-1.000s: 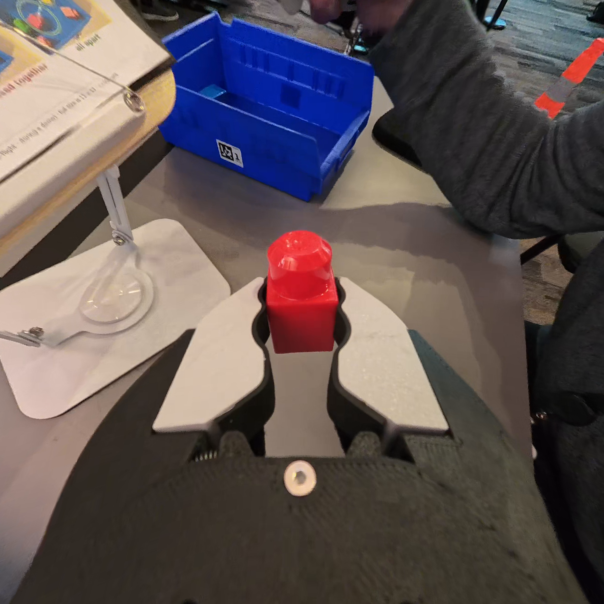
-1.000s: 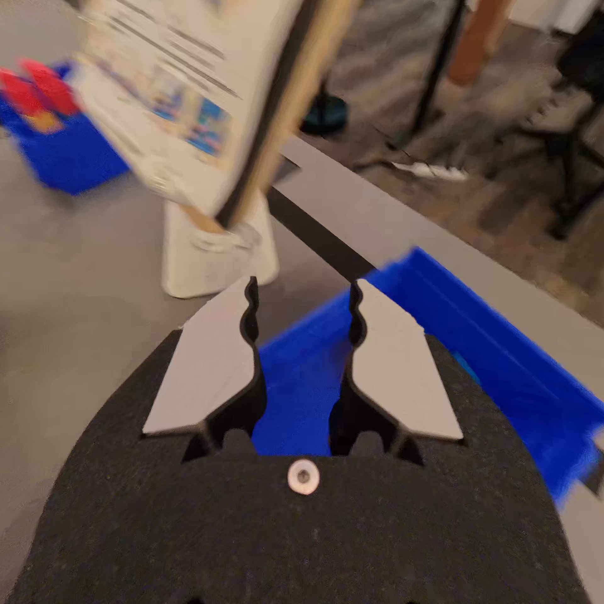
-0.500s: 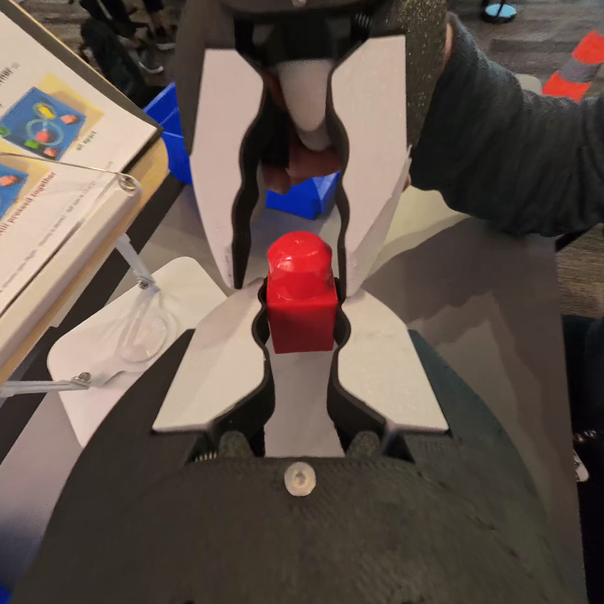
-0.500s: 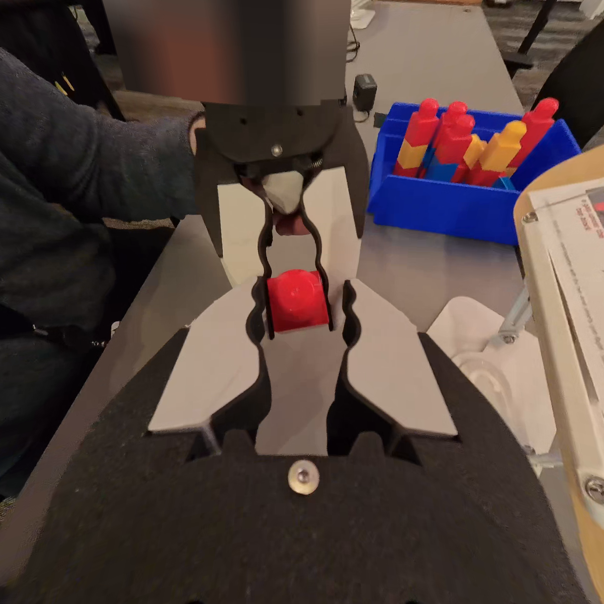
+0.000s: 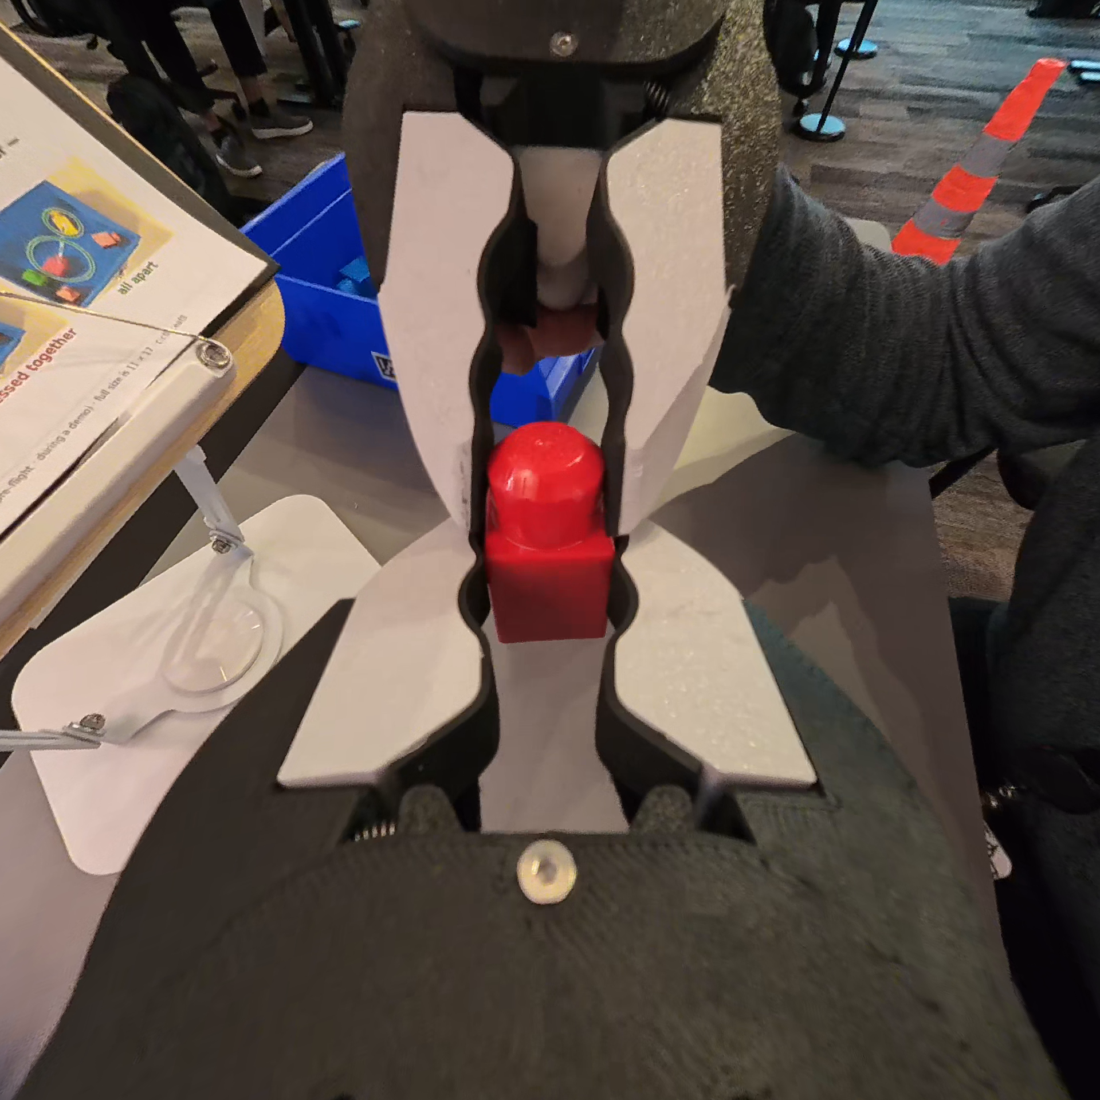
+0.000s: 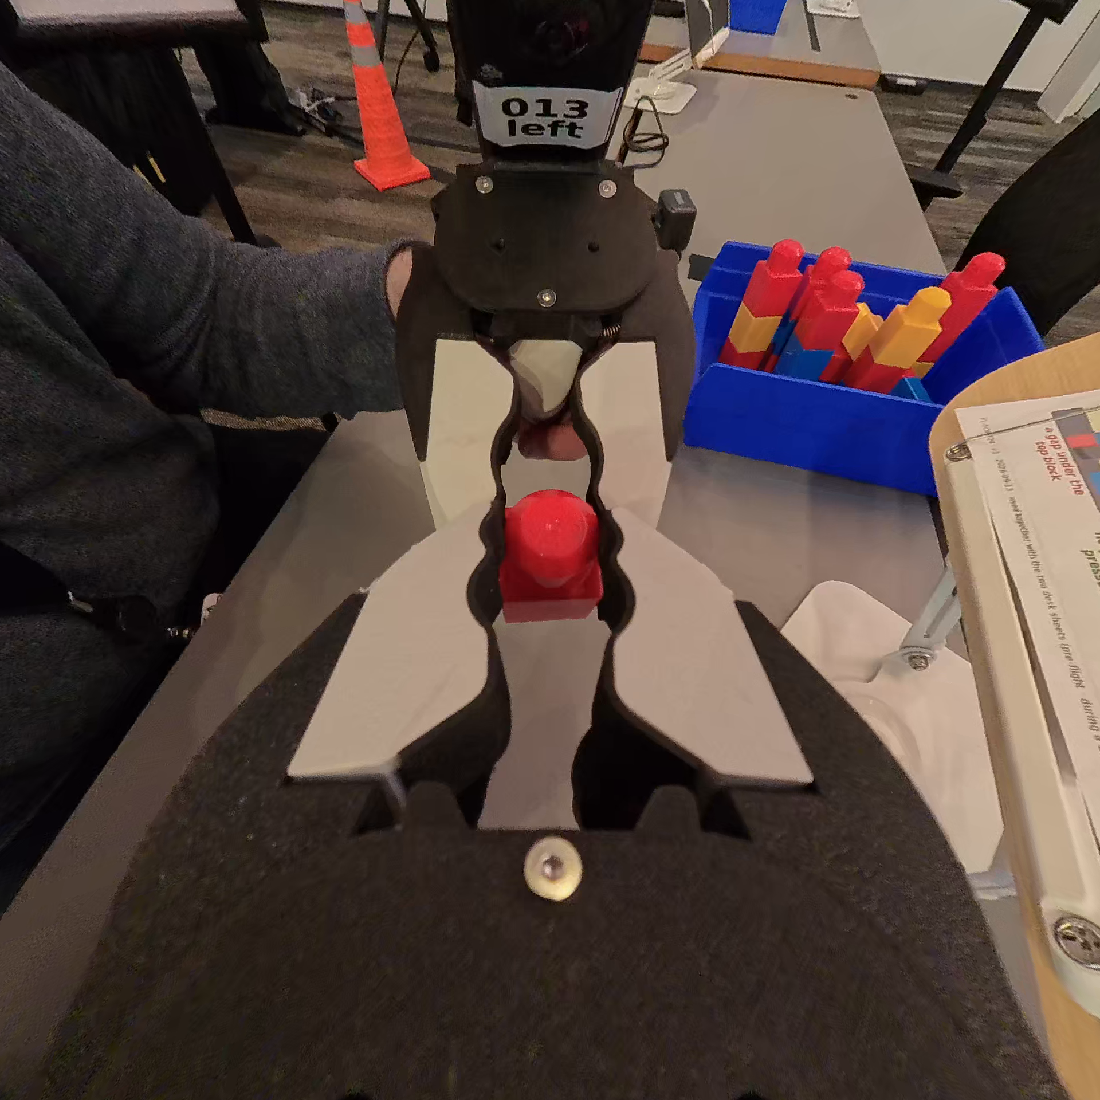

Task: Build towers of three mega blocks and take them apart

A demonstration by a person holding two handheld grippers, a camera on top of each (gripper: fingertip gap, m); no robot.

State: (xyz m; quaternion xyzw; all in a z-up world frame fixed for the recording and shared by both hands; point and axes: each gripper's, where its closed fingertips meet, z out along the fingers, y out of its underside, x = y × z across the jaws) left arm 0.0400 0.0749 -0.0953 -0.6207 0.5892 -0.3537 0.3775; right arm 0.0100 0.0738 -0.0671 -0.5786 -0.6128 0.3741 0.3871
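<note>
A single red mega block [image 5: 547, 571] is held upright above the grey table [image 5: 833, 565]. My left gripper [image 5: 544, 553] is shut on the block's square base. My right gripper [image 5: 544, 506] faces it from the far side, and its fingertips close around the round stud. In the right wrist view the same red block [image 6: 547, 559] sits between my right gripper's [image 6: 547, 536] fingers, with the left gripper [image 6: 546, 506] opposite. Several finished red, yellow and blue towers [image 6: 833, 315] stand in a blue bin [image 6: 833, 428].
A second blue bin [image 5: 321, 321] stands behind the grippers. A tilted document board [image 5: 119, 268] on a white base [image 5: 149, 684] stands on the left and also shows in the right wrist view [image 6: 1041, 595]. A person's grey sleeve [image 5: 893, 357] reaches over the table edge. An orange cone [image 6: 381, 107] stands on the floor. The grippers are tip to tip, or close to it.
My right gripper swung from the bin to face the left gripper, moved in and narrowed its jaws around the red block. The left gripper kept its hold.
</note>
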